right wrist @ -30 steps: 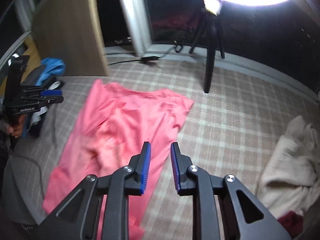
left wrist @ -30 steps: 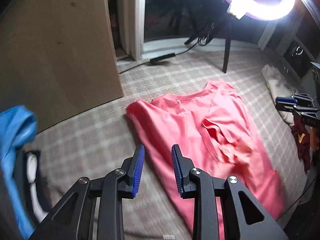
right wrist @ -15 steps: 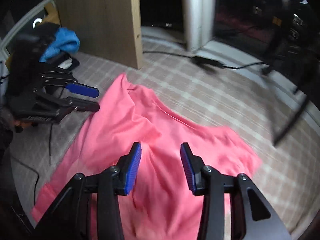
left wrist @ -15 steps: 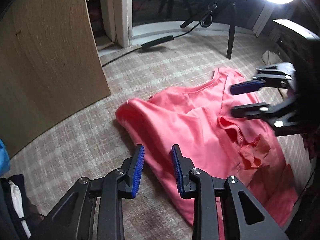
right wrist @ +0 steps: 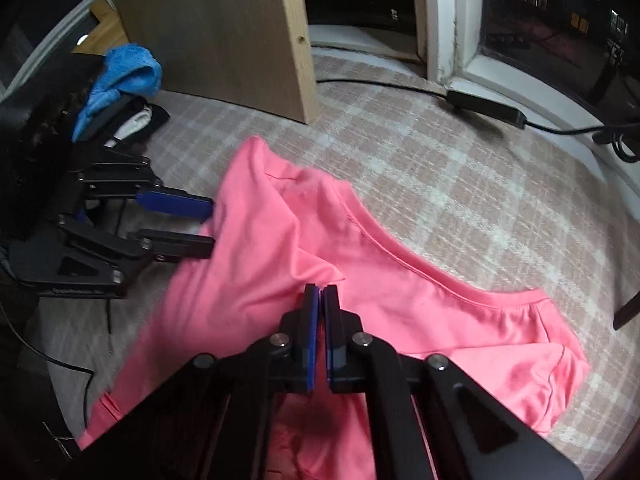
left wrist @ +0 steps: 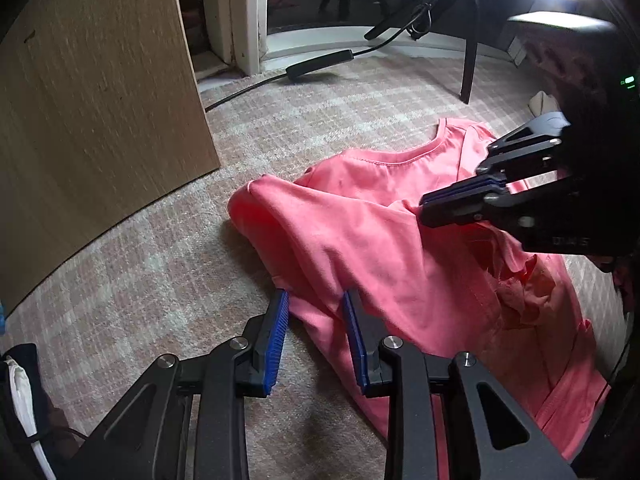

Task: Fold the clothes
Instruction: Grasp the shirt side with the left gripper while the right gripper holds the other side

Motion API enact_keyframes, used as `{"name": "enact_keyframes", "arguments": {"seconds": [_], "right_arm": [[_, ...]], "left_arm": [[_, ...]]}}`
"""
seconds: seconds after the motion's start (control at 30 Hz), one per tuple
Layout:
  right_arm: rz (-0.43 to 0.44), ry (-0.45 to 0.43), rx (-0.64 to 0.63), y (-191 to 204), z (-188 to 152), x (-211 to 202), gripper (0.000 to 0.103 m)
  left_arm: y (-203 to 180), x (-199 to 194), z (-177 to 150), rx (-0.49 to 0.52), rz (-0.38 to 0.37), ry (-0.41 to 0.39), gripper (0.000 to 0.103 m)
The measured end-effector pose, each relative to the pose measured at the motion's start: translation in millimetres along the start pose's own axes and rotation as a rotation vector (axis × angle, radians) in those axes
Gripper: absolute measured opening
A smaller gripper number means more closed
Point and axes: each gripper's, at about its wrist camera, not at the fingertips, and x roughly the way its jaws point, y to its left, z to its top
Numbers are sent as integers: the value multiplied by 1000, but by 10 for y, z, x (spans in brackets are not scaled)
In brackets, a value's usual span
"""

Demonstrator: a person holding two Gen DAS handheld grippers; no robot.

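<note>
Pink t-shirt (left wrist: 384,240) spread out on the plaid carpet (left wrist: 160,264)

Right gripper (right wrist: 321,294) is clamped tight on a raised fold near the shirt's middle. Left gripper (left wrist: 314,304) sits at the side edge by the sleeve, fingers apart with the hem between them, not pinching. Blue cloth (right wrist: 120,76) over by the wooden panel (right wrist: 224,28).

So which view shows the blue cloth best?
The right wrist view: the blue cloth lies in plain sight beside the wooden board. The left wrist view shows only a blue sliver at its left edge.
</note>
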Motion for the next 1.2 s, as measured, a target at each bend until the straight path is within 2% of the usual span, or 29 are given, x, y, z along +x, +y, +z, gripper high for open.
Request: {"name": "enact_keyframes", "arguments": {"seconds": [0.17,0.27,0.37,0.53,0.6,0.67,0.73,0.8,0.9,1.0,1.07,1.2], "right_arm": [[56,-100,38,125,60,-308,3],[-23,-124,46,101,39,-436,2],[-150,-68,58,-29,-32,-378,2],[-221,17,66,-114,-152,-173,3],[-224,40,69,-108,-168,-132,3],[-220,27,86,-111,-171,-206,8],[-209,-25,114,-141,-206,-368,32],[-242,-105,148,-281,-312,-604,43],[-312,-155,242,-681,-527,-816,43],[-323,-116,323,-1055,-625,-741,43],[-322,-92,330,-1182,-637,-644,43],[-325,-60,281,-1190,-559,-446,44]], "left_arm": [[5,-2,13,-4,0,-2,29],[30,-34,35,-15,2,-17,29],[66,-81,60,-31,3,-39,29],[154,-33,197,-63,33,-52,29],[197,35,240,-48,88,-35,29],[212,68,252,-44,118,-26,29],[252,88,284,-58,101,-27,29],[275,101,309,-68,88,-22,32],[268,151,329,-49,95,2,36],[234,194,353,-29,103,19,36],[222,224,373,-24,104,30,39],[198,248,372,-2,116,33,40]]}}
